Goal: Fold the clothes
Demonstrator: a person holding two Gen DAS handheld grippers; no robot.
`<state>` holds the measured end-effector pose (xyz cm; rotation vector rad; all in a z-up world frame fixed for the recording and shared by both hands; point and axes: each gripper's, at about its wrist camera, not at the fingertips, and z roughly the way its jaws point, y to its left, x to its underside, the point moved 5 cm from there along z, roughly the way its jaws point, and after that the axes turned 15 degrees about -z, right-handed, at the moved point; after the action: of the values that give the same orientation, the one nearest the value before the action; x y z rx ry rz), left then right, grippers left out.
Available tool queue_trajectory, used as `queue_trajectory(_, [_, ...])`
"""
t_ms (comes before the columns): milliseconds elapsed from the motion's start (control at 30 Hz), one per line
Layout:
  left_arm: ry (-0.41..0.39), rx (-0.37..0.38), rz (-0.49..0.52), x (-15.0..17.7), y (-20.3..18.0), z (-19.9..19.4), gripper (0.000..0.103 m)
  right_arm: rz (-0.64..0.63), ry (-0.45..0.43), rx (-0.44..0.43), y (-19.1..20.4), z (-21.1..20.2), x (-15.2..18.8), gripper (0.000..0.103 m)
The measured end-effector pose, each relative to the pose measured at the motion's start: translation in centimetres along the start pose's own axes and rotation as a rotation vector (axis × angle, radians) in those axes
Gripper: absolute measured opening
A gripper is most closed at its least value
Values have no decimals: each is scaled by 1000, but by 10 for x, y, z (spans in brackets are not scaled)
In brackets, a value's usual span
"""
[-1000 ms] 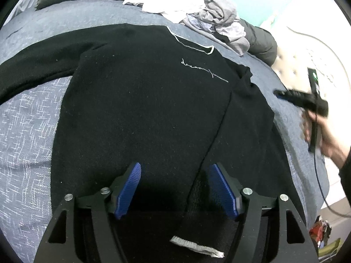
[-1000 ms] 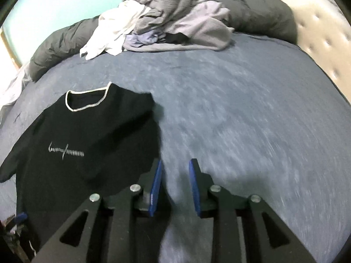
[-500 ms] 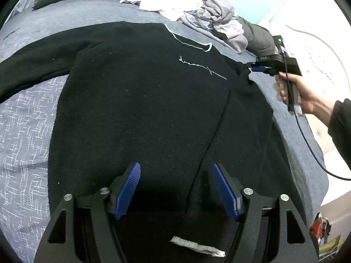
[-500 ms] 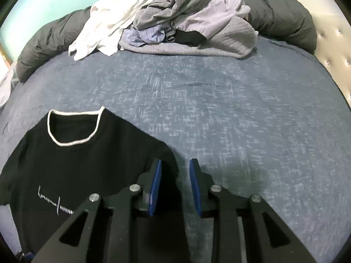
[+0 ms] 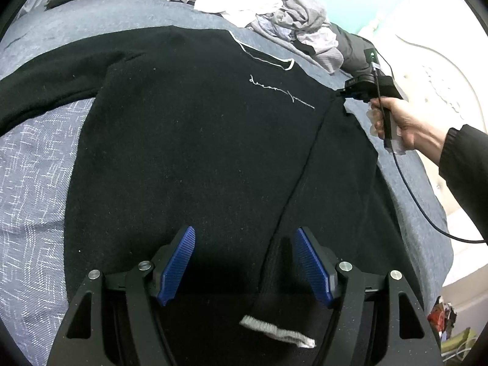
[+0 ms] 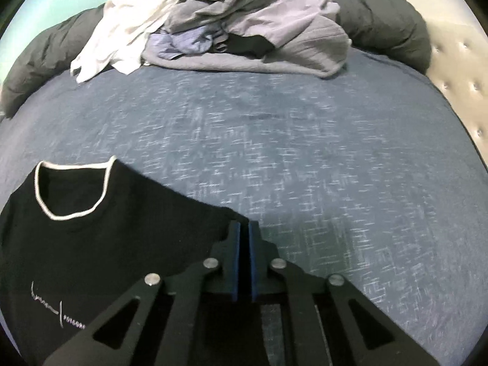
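The black sweater (image 5: 189, 140) lies flat on the bed (image 6: 305, 158), one sleeve (image 5: 305, 213) already folded down its body. The right gripper (image 6: 244, 228) has just closed on the shoulder edge at five o'clock from the collar (image 6: 73, 189) (fabric looks pinched between the pads), while the left gripper (image 5: 244, 265) hangs wide open, empty, over the hem. To fold cleanly, the left should take the hem first, then both lift together, keeping the edge taut.

We see each gripper built of matte black, angular linkage arms with triangular cut-outs and round silver screw heads; the left gripper (image 5: 244, 262) carries ribbed blue pads (image 5: 177, 265). The right gripper (image 5: 343, 93) has a black cable (image 5: 408, 195), perhaps a green light, and a dark sleeve (image 5: 466, 158) behind.
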<state>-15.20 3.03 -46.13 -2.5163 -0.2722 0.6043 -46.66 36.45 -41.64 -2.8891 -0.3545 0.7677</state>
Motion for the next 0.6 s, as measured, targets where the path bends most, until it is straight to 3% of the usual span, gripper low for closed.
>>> queue_trajectory(100, [1,1,1,0,0,-1,73,-7,0,36,-1,4,-1,4])
queue_trajectory(267, [3,5,0,0,2,-1,73,46,-8,1,-6,10,-3,5])
queue_trajectory(467, [4,5,-4,1,3,-2,73,191,-159,-77,-34,-19,-6,5])
queue_trajectory(600, [3,3,-6,2,3,-3,73,148,-215,-175,-29,-44,4,5])
